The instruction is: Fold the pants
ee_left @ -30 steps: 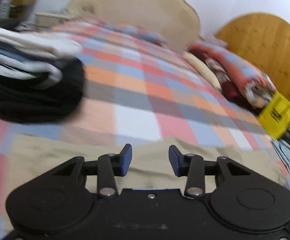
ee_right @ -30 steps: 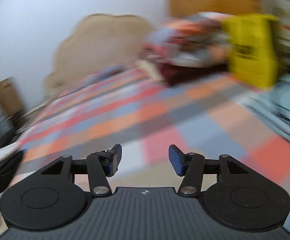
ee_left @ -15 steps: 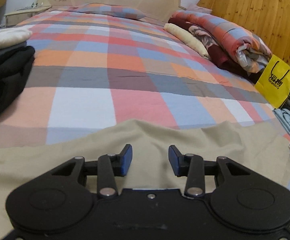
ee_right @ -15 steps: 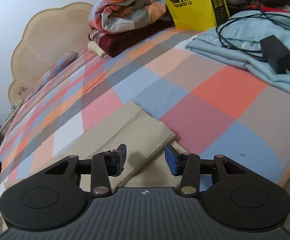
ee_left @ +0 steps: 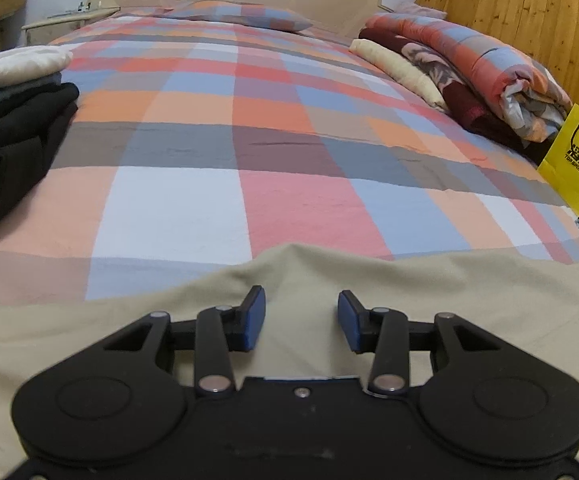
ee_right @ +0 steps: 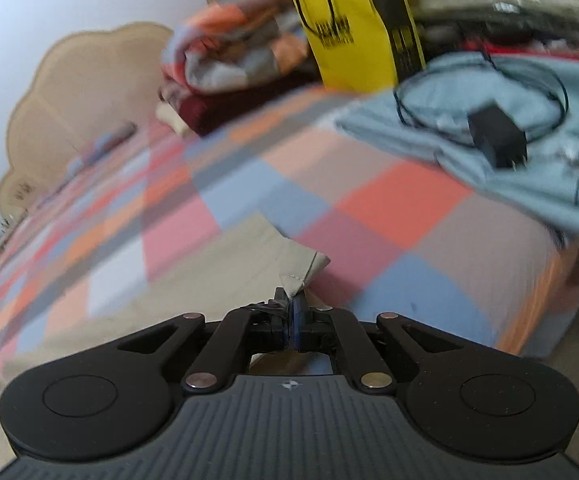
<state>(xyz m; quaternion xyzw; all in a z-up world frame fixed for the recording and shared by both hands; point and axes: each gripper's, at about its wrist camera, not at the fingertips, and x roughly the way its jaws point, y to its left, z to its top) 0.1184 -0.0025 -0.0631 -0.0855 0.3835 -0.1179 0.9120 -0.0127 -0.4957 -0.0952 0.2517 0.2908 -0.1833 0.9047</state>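
Beige pants (ee_left: 429,280) lie spread along the near edge of a checked bed. My left gripper (ee_left: 301,320) is open and empty, low over the middle of the pants. In the right wrist view the pants (ee_right: 217,264) end in a leg hem. My right gripper (ee_right: 291,312) is shut on the hem corner (ee_right: 295,280) and lifts it slightly off the bedspread.
A stack of folded black and white clothes (ee_left: 13,120) sits at the left of the bed. Rolled quilts (ee_left: 469,68) and a yellow bag (ee_left: 577,160) lie at the right. A light blue garment with a black charger (ee_right: 497,140) and cable lies near the bed's corner.
My right gripper has closed on the pant leg hem corner, which now stands up pinched. The left gripper stays open over the pants with little movement.
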